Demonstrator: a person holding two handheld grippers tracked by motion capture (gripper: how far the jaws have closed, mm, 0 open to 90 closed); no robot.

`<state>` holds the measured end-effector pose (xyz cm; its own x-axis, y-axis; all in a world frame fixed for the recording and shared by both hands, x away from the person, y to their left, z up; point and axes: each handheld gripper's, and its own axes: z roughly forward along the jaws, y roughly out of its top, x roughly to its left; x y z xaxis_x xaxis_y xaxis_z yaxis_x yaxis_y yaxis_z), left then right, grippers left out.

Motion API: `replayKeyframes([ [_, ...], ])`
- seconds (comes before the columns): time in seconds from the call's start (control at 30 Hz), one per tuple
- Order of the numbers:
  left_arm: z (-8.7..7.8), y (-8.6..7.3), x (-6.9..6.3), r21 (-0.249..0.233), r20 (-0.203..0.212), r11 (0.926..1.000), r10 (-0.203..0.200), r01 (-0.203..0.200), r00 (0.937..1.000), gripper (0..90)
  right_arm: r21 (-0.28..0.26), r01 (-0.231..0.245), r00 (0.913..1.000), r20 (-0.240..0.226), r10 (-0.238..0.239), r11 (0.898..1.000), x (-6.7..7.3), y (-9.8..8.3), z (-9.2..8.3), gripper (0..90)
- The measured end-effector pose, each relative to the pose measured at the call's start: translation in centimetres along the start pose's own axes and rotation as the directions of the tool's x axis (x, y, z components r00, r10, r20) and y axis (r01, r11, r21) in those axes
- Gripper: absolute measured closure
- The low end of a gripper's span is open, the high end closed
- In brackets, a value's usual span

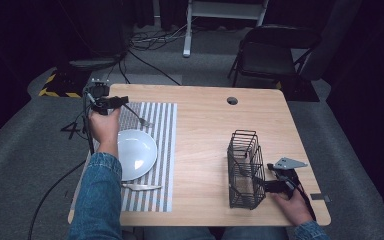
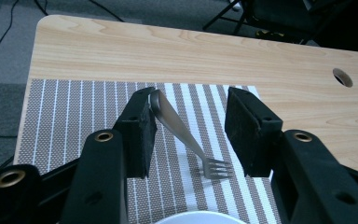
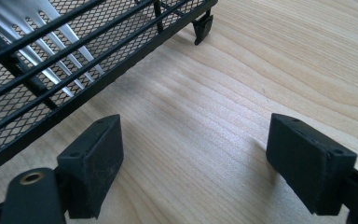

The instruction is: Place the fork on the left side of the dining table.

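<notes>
The work in hand looks like laying a place setting on the striped placemat (image 1: 152, 150), with cutlery brought over from the black wire cutlery basket (image 1: 243, 170).

The left gripper (image 2: 189, 128) hovers low over the far part of the placemat, beyond the white plate (image 1: 135, 154). Its jaws stand roughly half open. The fork (image 2: 182, 133) lies between them: its tines rest on the placemat, while the handle end leans up against the inner face of the left-hand pad (image 2: 142, 135). The other pad stands clear of the fork, so nothing is clamping it; I judge it released, or all but released. In the high view the fork (image 1: 139, 119) lies on the placemat just beyond the plate's far edge.

A knife (image 1: 140, 187) lies on the placemat on the near side of the plate, so 1 piece appears already placed. The plate sits on the left half of the placemat.

The right gripper (image 3: 196, 168) rests low over the bare wooden table (image 3: 242, 84), just beside the basket, on the side away from the placemat. Its jaws are wide apart and hold nothing. Through the mesh of the basket (image 3: 51, 70) bright metal cutlery (image 3: 42, 42) shows inside, so more pieces may be left to bring across.

By my reading: plate and knife are down, the fork is being let go, and what remains is to draw the left gripper clear and fetch whatever else the setting needs.
</notes>
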<state>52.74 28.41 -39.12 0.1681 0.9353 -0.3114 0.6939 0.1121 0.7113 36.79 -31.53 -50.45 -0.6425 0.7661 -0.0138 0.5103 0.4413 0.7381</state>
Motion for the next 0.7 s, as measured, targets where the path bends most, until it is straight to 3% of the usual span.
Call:
replayKeyframes([
  [0.23, 0.2, -0.6, 1.1, 0.022, -0.015, 0.9998, 0.003, -0.003, 0.9999, 52.3, -0.001, 0.0, 1.0, -0.001, 0.0, 1.0, 0.0, 0.0, 0.0, 18.9],
  [0.7, 0.9, -2.5, 3.9, 0.068, -0.019, 0.9964, -0.05, 0.051, 0.9986, 51.4, 0.0, -0.003, 1.0, 0.001, 0.003, 1.0, 0.0, 0.0, 0.0, 18.9],
])
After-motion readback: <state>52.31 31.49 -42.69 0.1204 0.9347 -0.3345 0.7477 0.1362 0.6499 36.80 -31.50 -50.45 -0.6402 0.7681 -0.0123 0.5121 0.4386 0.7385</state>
